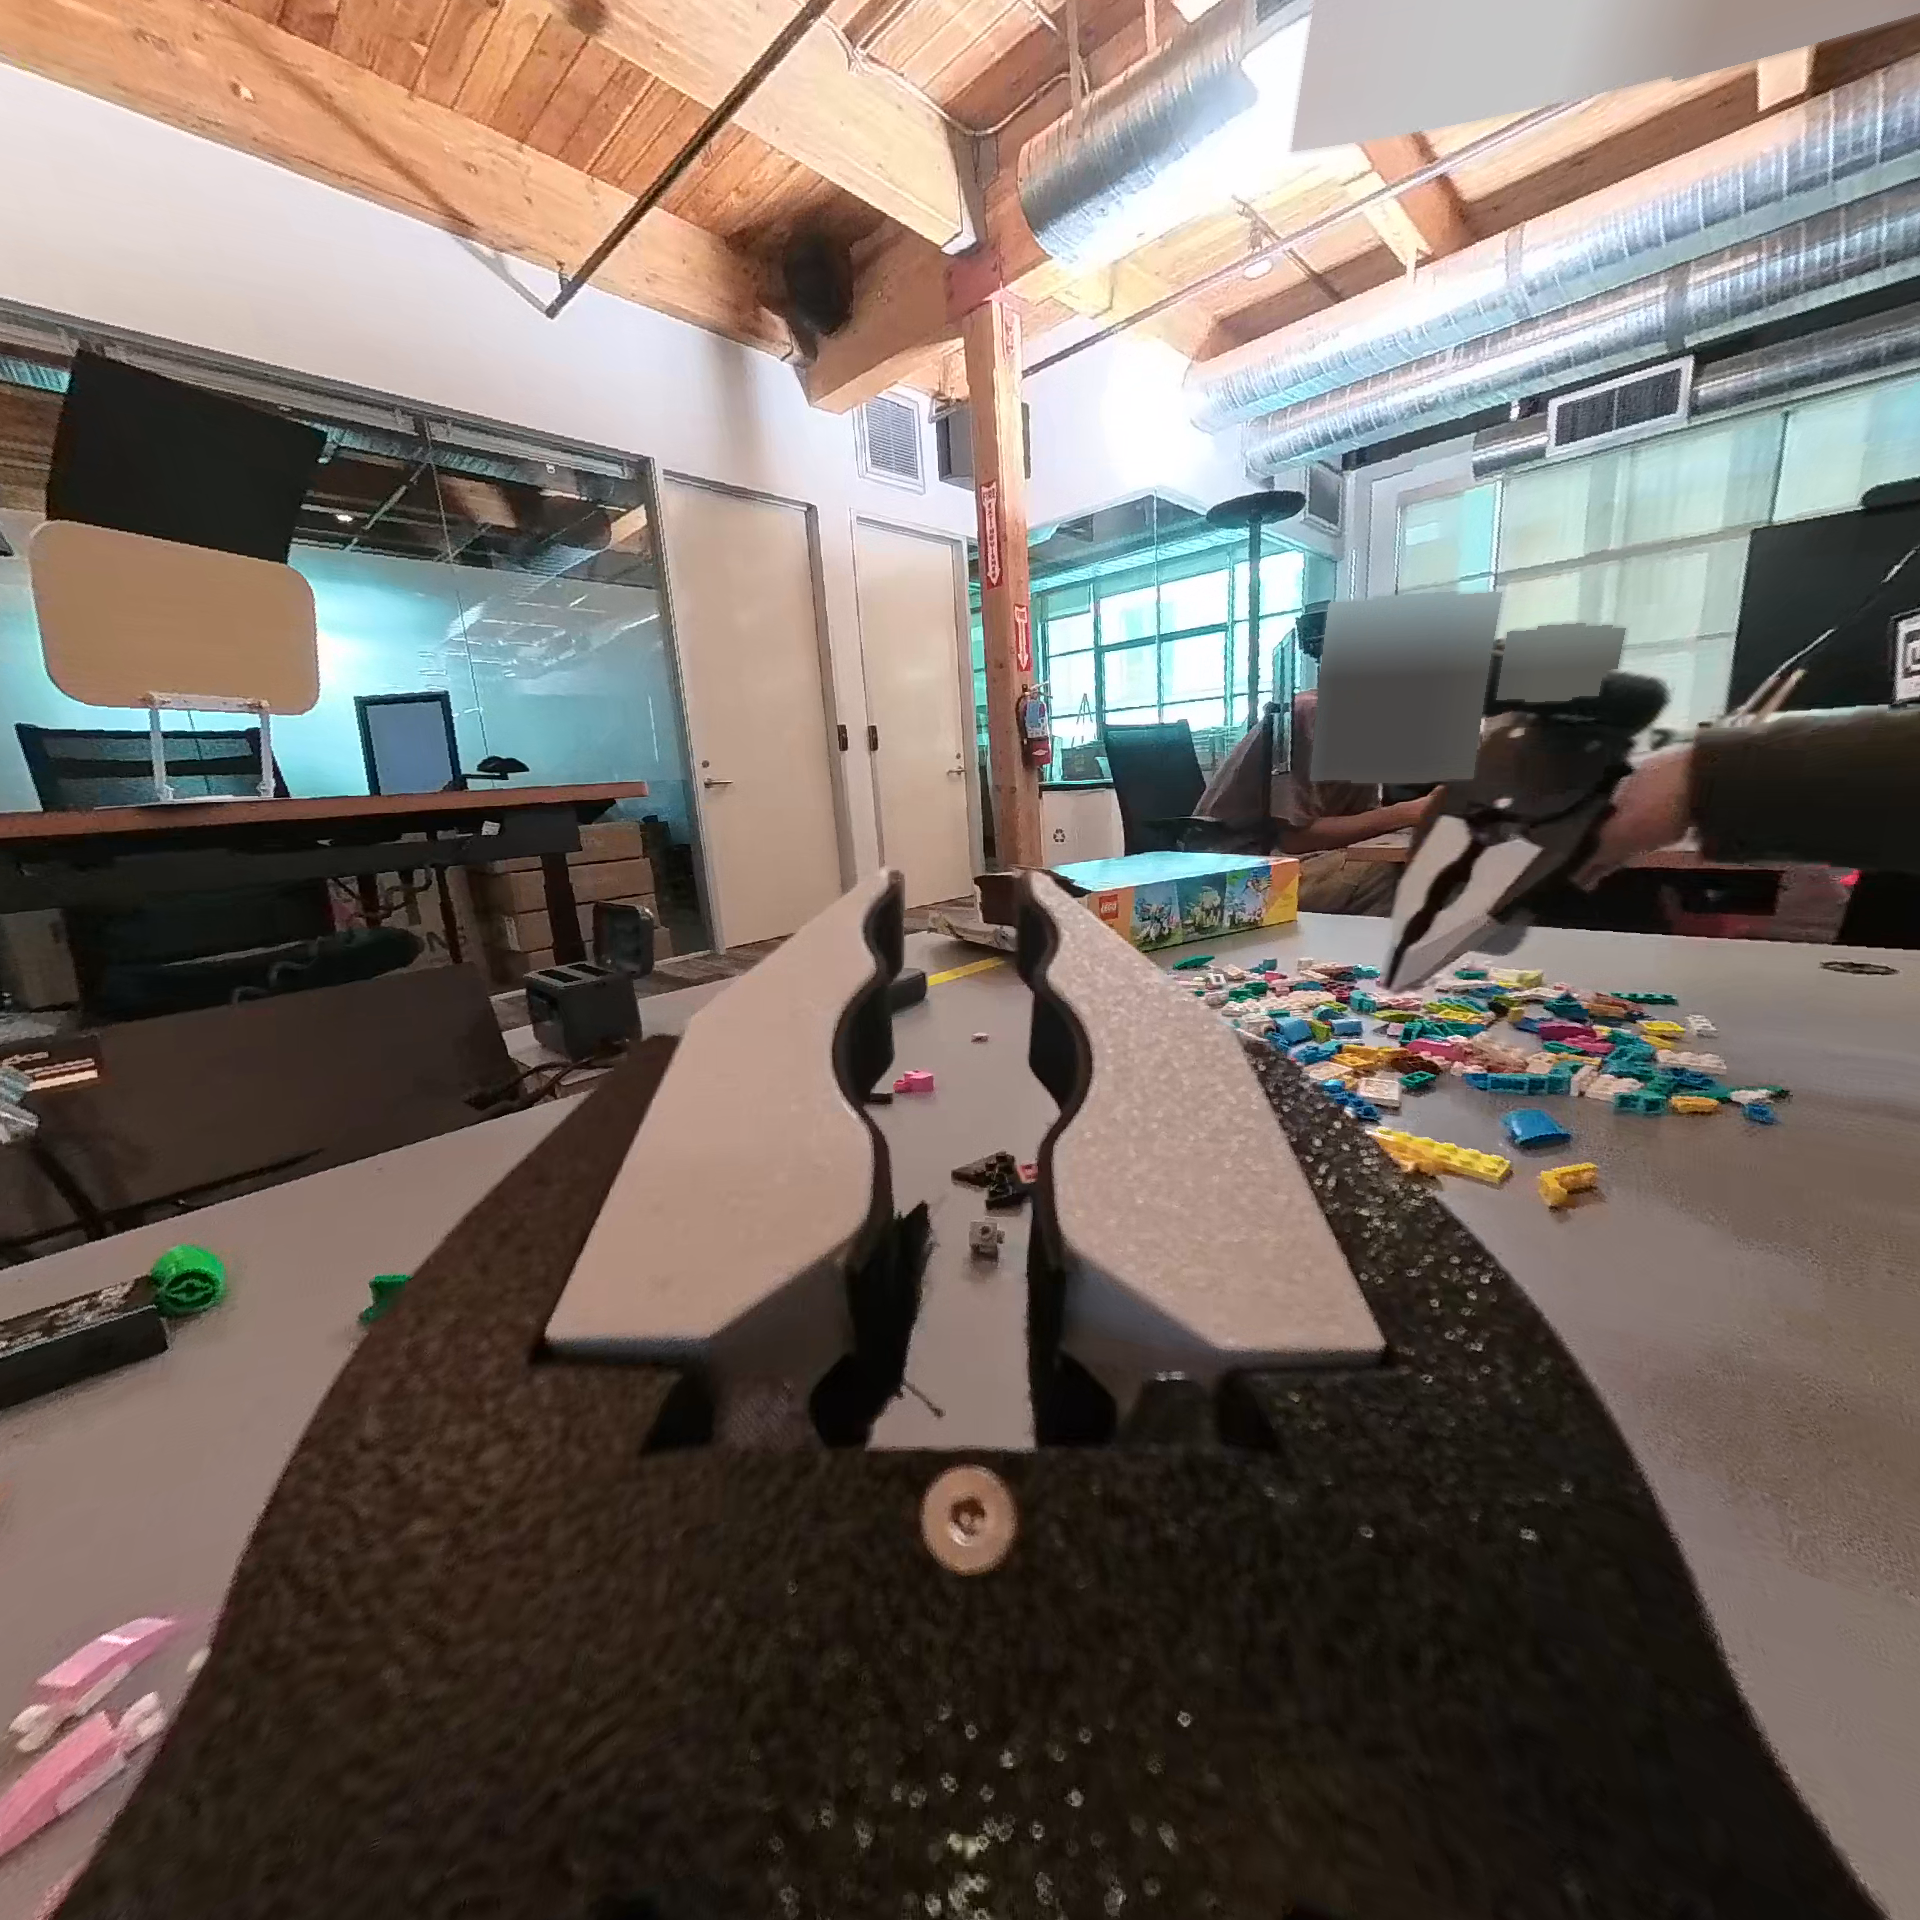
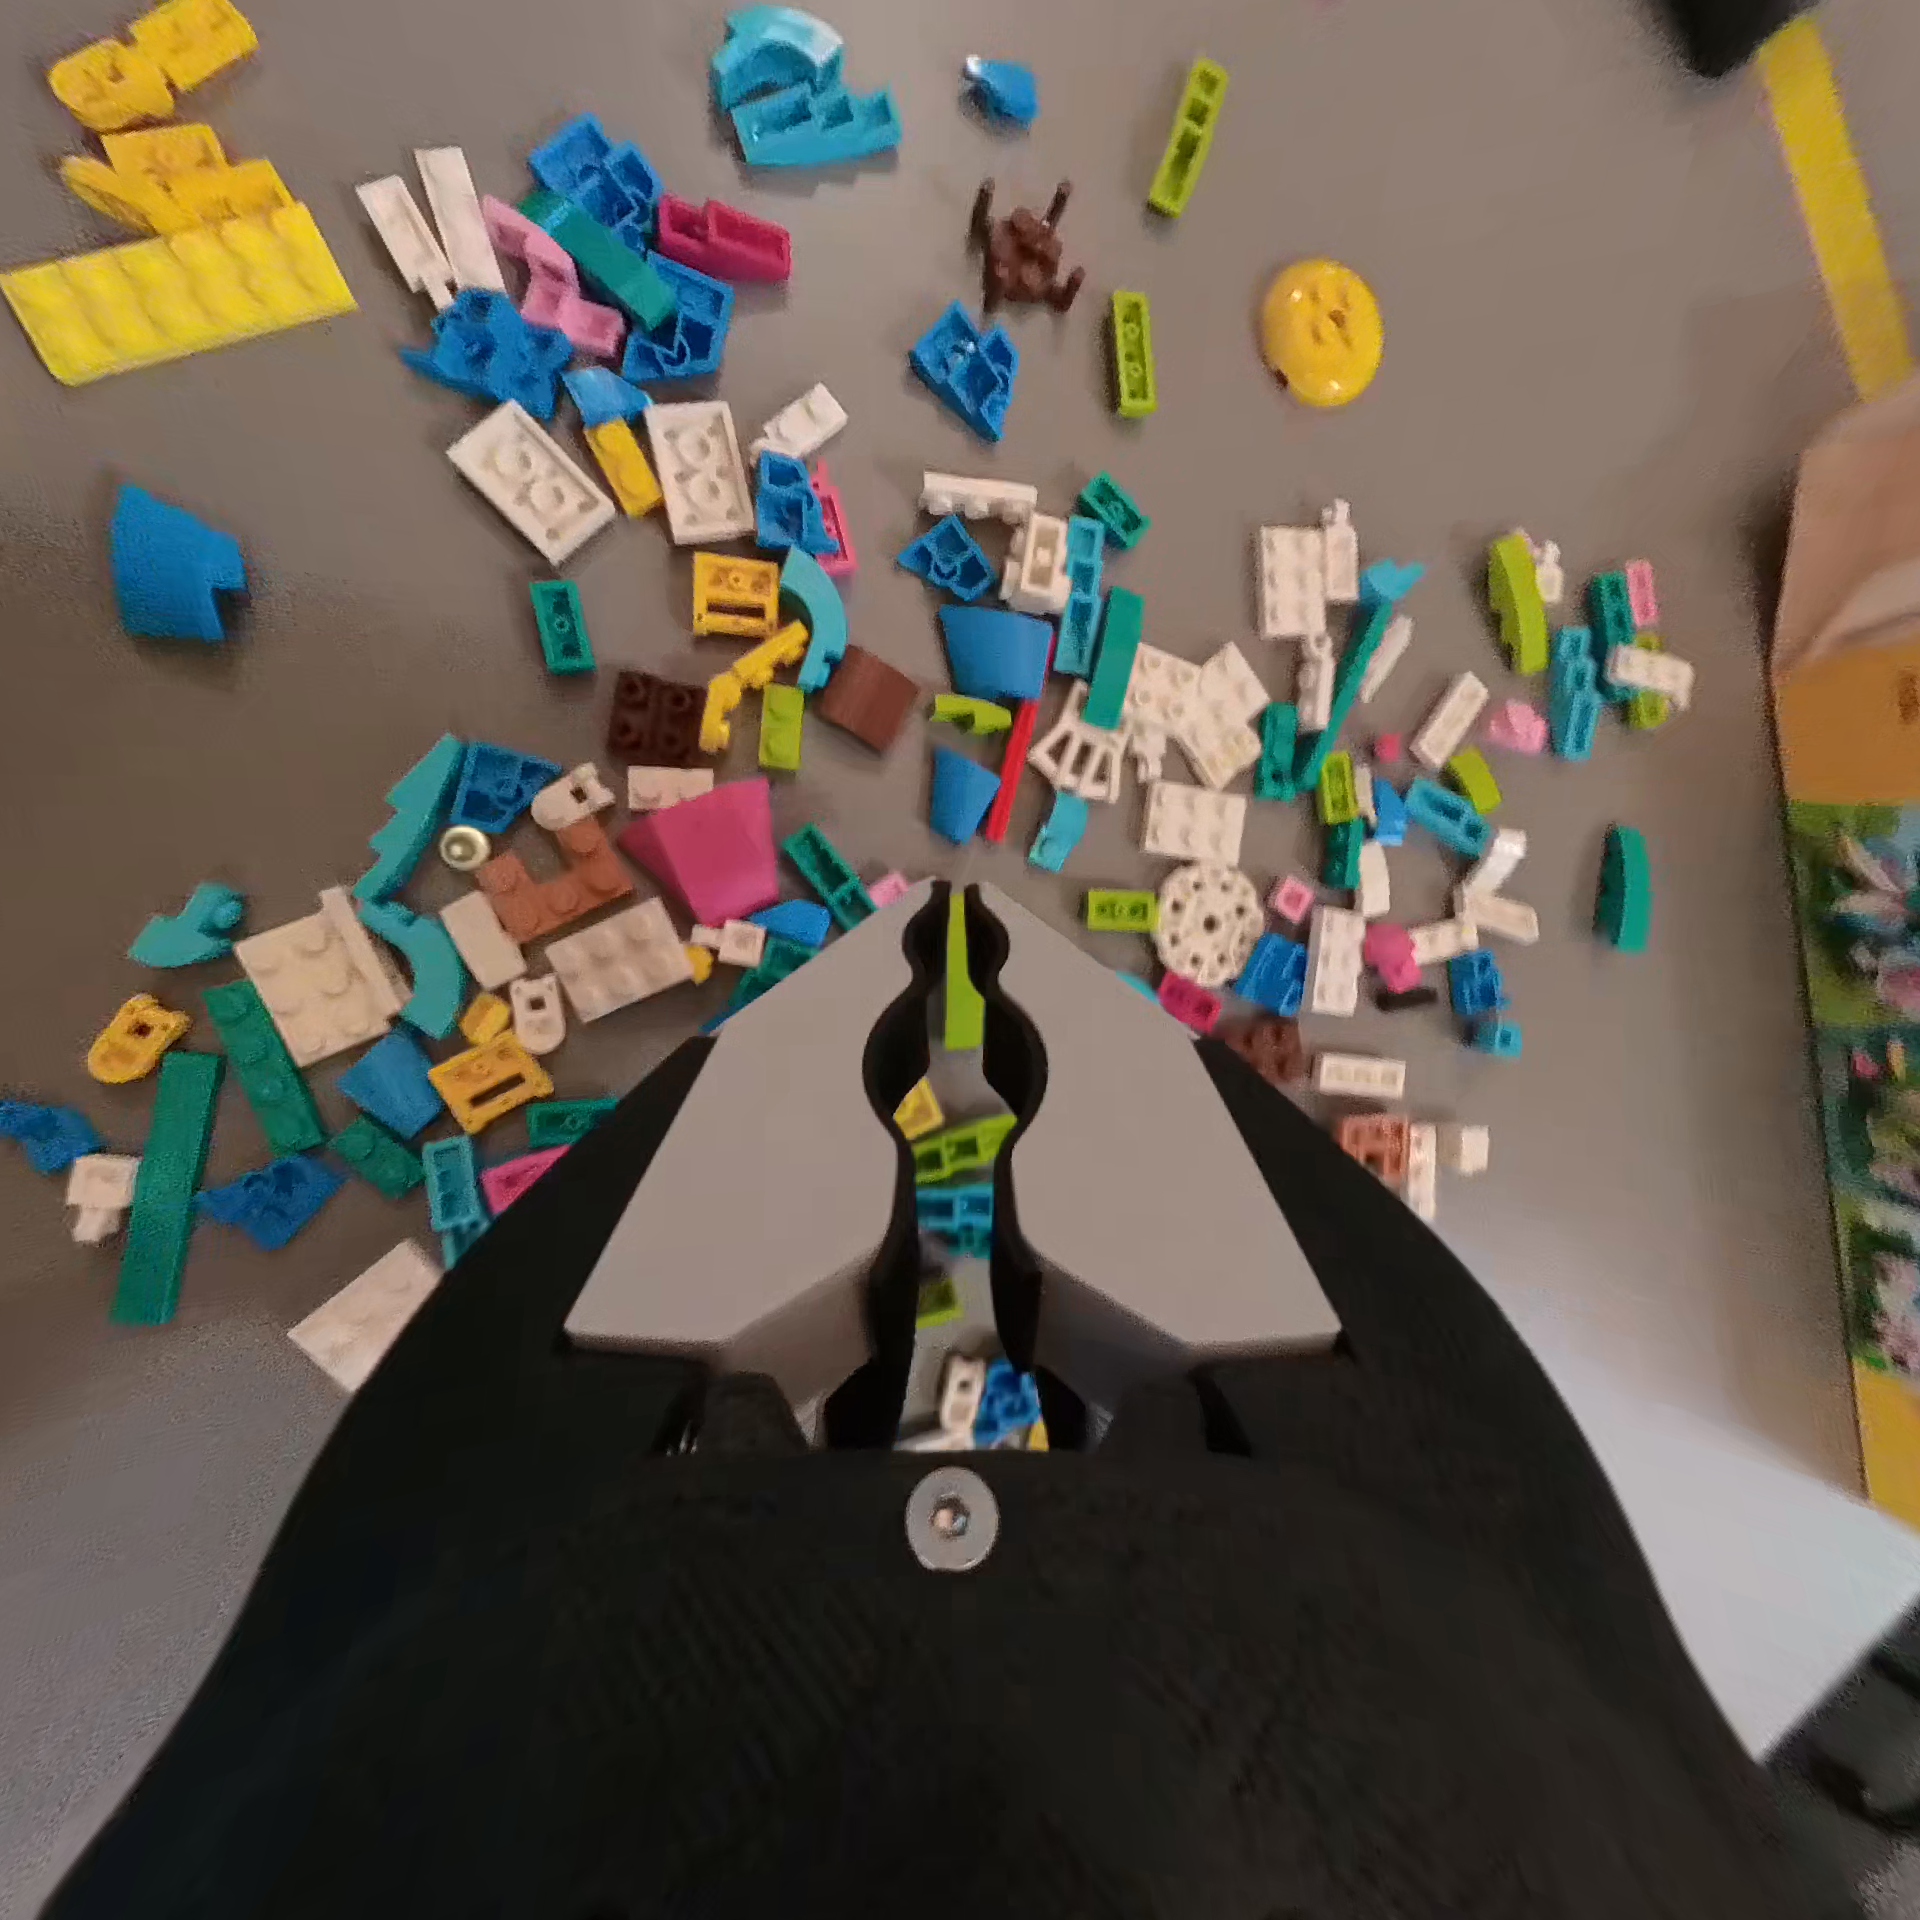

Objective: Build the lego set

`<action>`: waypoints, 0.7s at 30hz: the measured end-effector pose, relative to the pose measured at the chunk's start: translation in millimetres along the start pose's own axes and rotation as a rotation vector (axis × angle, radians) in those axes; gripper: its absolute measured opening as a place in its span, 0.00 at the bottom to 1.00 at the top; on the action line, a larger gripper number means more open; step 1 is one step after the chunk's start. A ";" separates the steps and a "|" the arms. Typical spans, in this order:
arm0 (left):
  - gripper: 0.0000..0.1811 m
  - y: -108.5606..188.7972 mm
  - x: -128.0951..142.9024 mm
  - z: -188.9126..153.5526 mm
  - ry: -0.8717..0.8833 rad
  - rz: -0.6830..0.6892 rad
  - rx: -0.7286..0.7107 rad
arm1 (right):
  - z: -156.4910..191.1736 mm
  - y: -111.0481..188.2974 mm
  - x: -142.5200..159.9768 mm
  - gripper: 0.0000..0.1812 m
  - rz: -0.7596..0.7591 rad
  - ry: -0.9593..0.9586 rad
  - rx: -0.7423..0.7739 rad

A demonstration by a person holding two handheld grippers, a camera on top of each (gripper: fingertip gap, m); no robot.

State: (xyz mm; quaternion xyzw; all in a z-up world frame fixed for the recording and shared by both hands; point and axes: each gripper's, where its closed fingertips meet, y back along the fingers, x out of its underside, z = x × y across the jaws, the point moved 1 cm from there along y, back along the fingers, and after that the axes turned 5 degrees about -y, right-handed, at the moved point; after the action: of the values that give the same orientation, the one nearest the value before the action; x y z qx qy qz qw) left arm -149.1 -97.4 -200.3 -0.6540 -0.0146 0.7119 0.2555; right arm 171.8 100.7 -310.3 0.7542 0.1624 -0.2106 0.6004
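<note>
**Right gripper pinched a lime piece over the brick pile; left gripper stood spread and empty**

Only the left wrist view showed the room: a timber ceiling with silver ducts (image 1: 1558, 301), white doors, glass partitions and a seated person at a far desk. It also showed the grey tabletop (image 1: 1714, 1299) stretching to the LEGO box (image 1: 1195, 899) at its far edge, and the right gripper (image 1: 1403, 971) reaching down into the scattered bricks (image 1: 1507, 1049).

The right wrist view looked straight down on that pile (image 2: 727, 623) of blue, white, teal, yellow and pink pieces, the box (image 2: 1860, 935) along the right side.

The left gripper (image 1: 956, 883) hovered with fingers spread, nothing between them. The right gripper (image 2: 956, 891) had its tips pressed on a thin lime-green piece (image 2: 961, 977), held above the pile.
</note>
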 end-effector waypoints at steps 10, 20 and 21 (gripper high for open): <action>0.10 -1.1 0.4 -6.0 0.027 0.000 0.042 | 8.7 -17.2 10.2 0.05 0.235 0.053 -0.249; 0.09 -1.6 1.3 -7.9 0.037 0.001 0.062 | 6.9 0.1 28.1 0.07 0.339 0.044 -0.294; 0.09 -1.6 1.5 -8.1 0.039 0.002 0.064 | 7.1 0.6 30.4 0.07 0.348 0.049 -0.293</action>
State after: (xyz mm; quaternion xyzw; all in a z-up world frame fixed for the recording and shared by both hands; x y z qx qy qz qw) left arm -140.9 -98.0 -202.2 -0.6593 0.0137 0.6994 0.2756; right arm 197.4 93.3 -326.7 0.6804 0.0735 -0.0596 0.7267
